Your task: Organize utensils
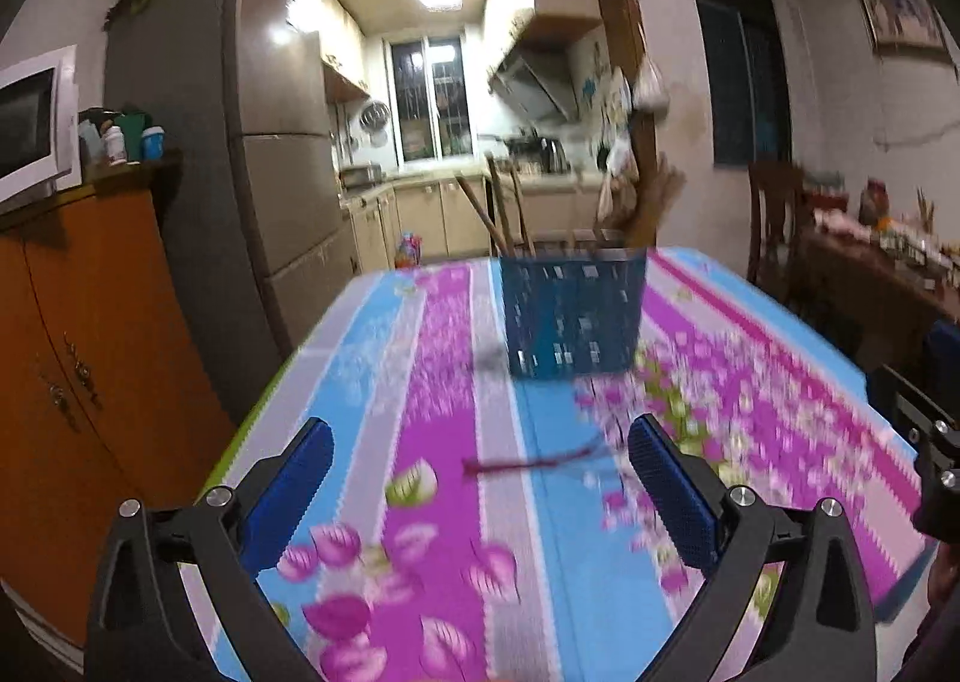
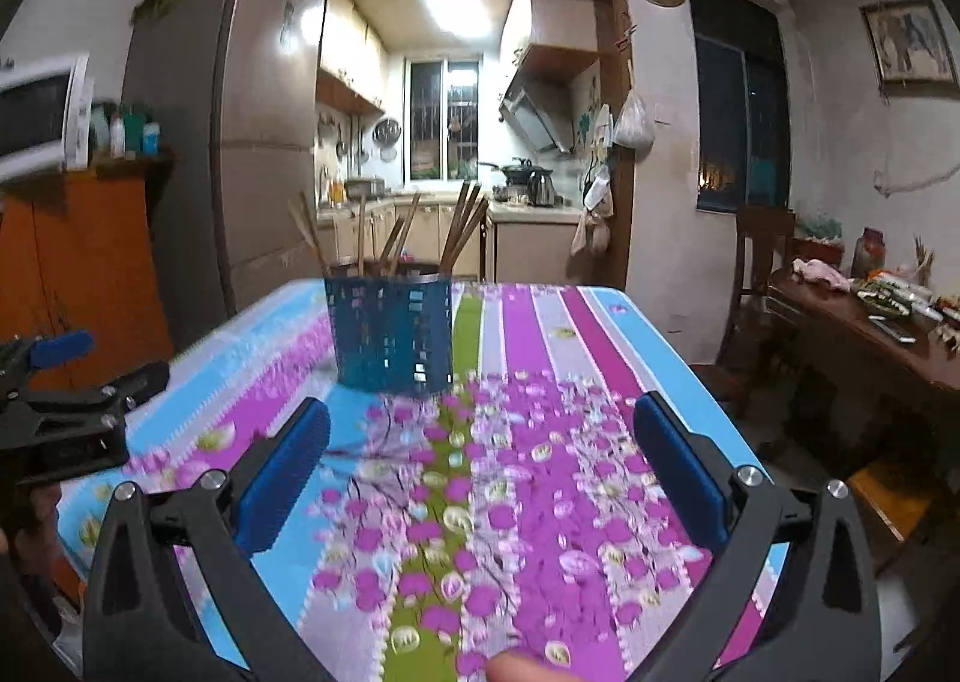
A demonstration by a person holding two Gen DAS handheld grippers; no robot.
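Left wrist view: chopstick point(image 1: 534, 463) lies crosswise on tablecloth point(image 1: 432, 382), short of the basket point(image 1: 573, 313), between left gripper point(image 1: 480, 478) open fingers. Right gripper point(image 2: 480, 460) open, empty, farther.

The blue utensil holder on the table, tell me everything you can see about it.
The blue utensil holder is a round, plastic-looking cup whose wall is pierced with small rectangular holes. It stands upright on the floral tablecloth, toward the far end of the table. Several brown wooden chopsticks stand in it, leaning outward in different directions. Neither pair of tongs touches it; both are open and short of it.
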